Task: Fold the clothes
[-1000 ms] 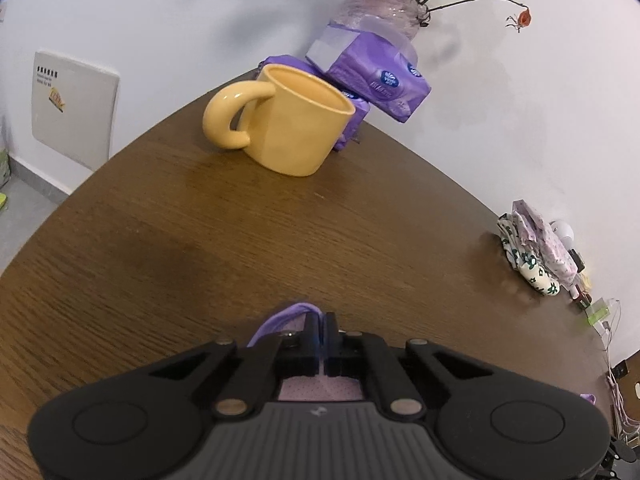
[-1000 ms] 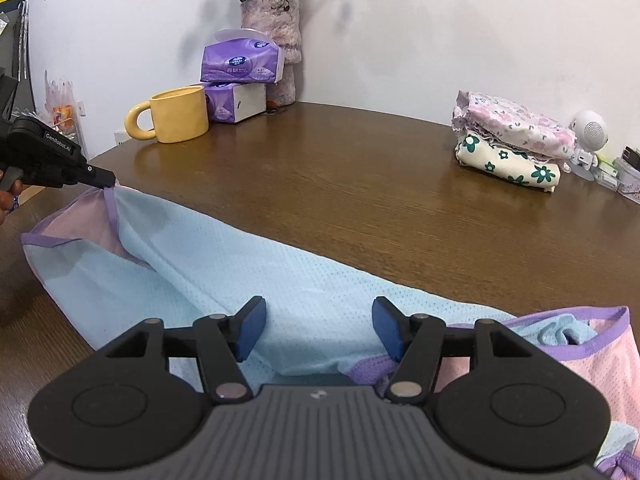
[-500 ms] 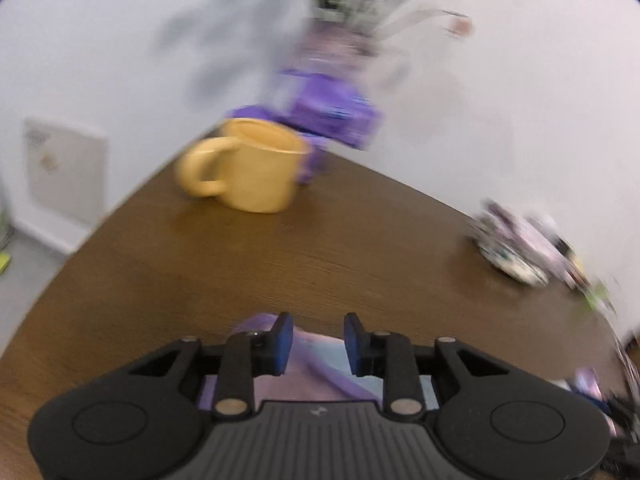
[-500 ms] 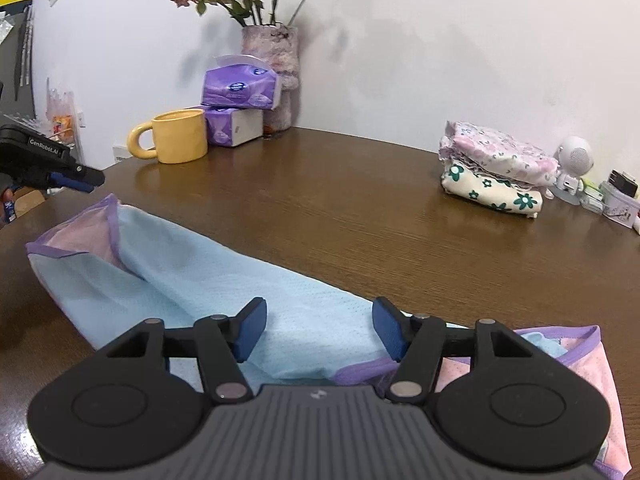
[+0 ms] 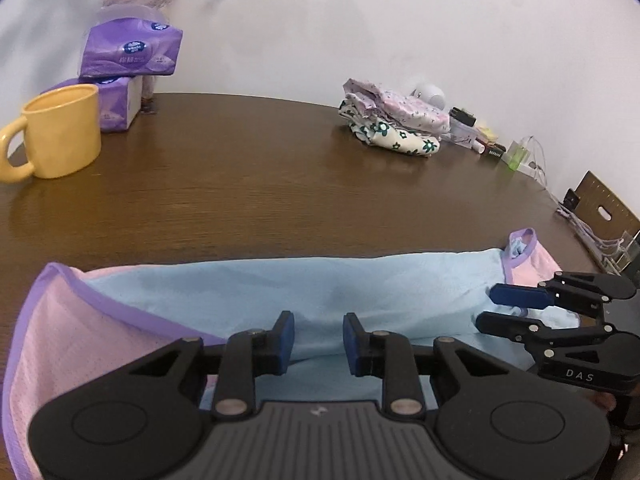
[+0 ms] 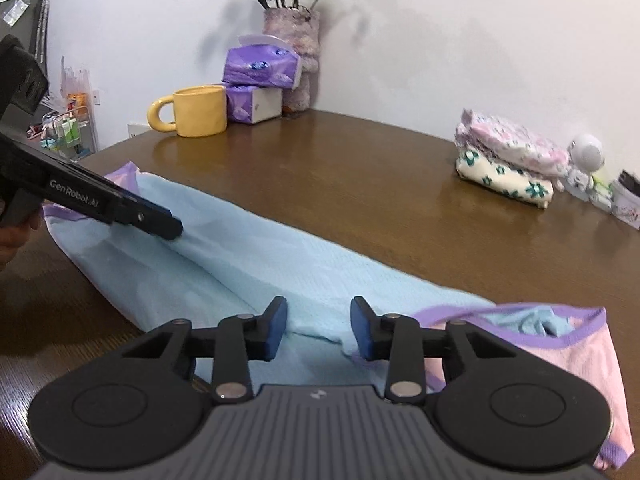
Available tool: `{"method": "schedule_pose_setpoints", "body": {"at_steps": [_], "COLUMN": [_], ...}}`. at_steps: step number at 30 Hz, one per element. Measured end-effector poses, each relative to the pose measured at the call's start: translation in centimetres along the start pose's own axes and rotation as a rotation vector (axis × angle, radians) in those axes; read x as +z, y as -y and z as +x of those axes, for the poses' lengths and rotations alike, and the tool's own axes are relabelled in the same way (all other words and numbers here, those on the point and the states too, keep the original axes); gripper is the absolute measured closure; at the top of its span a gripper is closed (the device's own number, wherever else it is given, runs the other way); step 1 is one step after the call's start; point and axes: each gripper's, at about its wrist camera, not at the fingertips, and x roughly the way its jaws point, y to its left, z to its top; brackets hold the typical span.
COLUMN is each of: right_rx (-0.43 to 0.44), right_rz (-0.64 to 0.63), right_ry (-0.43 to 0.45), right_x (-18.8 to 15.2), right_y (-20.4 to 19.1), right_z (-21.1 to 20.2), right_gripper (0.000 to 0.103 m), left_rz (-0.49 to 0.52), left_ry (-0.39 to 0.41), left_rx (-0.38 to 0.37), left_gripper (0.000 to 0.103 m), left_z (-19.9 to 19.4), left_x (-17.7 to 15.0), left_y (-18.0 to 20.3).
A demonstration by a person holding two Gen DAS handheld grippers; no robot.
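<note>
**Blue garment lay folded lengthwise on the table, both grippers over it**

At the far left of the brown table (image 5: 248, 200) stood a yellow mug (image 5: 60, 132), with two purple tissue packs (image 5: 130, 50) stacked just behind it and a vase (image 6: 292, 28) of dried flowers against the wall. The garment (image 5: 320, 292), light blue with pink panels and purple trim, stretched in a long band across the near part of the table. Its left end showed a pink panel turned up, and its right end showed a purple-edged opening.

The left gripper (image 5: 319, 338) hung over the middle of the band, its jaws a little apart and nothing pinched between them. The blue cloth showed through the gap. Further right, the right gripper (image 6: 319, 330) sat low over the cloth near the pink end. Its jaws were closing, with the fold of blue cloth lying under the gap, but the pads were not yet pressing on it.

Toward the far right edge lay a stack of folded floral clothes (image 5: 392, 124), well apart from the garment, beside a small white gadget (image 6: 586, 154) and some clutter.
</note>
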Motion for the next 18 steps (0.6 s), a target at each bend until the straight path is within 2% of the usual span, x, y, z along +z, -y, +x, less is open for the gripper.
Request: {"method": "schedule_pose_setpoints", "body": {"at_steps": [6, 8, 12, 15, 18], "right_rx": [0.019, 0.021, 0.022, 0.029, 0.032], "right_rz": [0.045, 0.059, 0.079, 0.119, 0.142], "right_ry": [-0.014, -0.004, 0.035, 0.052, 0.045], "right_x": [-0.4, -0.4, -0.4, -0.3, -0.3], "right_y": [0.7, 1.0, 1.6, 2.3, 2.8], "right_z": [0.3, -0.1, -1.4, -1.7, -1.5], "right_gripper": [0.069, 0.069, 0.069, 0.082, 0.084], "left_rz": [-0.004, 0.0, 0.051, 0.086, 0.103], "left_ry": [0.012, 0.04, 0.087, 0.071, 0.04], "left_rx": [0.043, 0.043, -0.012, -0.035, -0.036], "left_gripper": [0.078, 0.078, 0.076, 0.076, 0.078], "left_z": [-0.3, -0.8, -1.3, -0.4, 0.7], "left_x": [-0.2, -0.1, 0.2, 0.3, 0.0], "left_y": [0.1, 0.5, 2.6, 4.0, 4.6]}}
